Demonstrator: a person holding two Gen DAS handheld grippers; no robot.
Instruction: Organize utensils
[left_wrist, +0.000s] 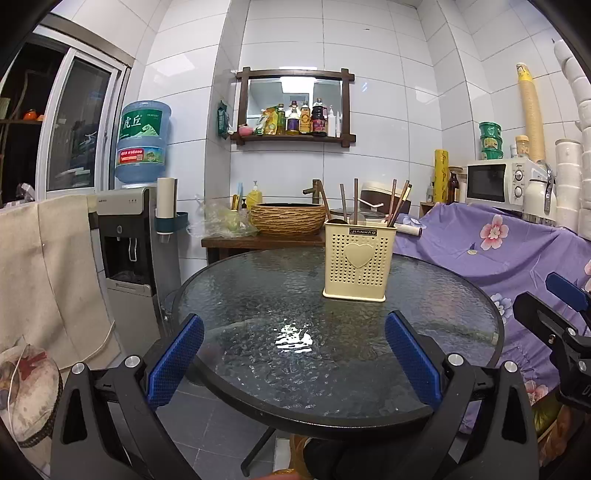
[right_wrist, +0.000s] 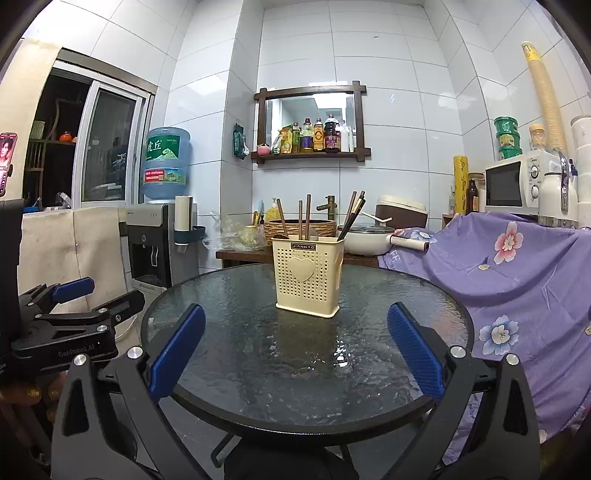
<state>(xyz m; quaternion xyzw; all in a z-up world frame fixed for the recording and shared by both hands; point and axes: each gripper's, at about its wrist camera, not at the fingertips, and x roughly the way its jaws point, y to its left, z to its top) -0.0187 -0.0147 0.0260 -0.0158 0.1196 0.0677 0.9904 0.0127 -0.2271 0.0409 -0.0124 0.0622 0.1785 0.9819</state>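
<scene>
Left wrist: utensil holder (left_wrist: 359, 263) beyond spread left hand-held gripper (left_wrist: 293, 360).

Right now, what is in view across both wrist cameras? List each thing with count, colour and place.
utensil holder: one, cream, upright on table.
utensils: several, brown handles, standing in holder.
table: one, round dark glass, centre.
water dispenser: one, grey with blue bottle, left.
wall shelf: one, dark wood, bottles on it.
microwave: one, white, right.
floral cloth: one, purple, right.
left tool: one, black with blue pads, open, empty.
right tool: one, same, open, empty.
</scene>
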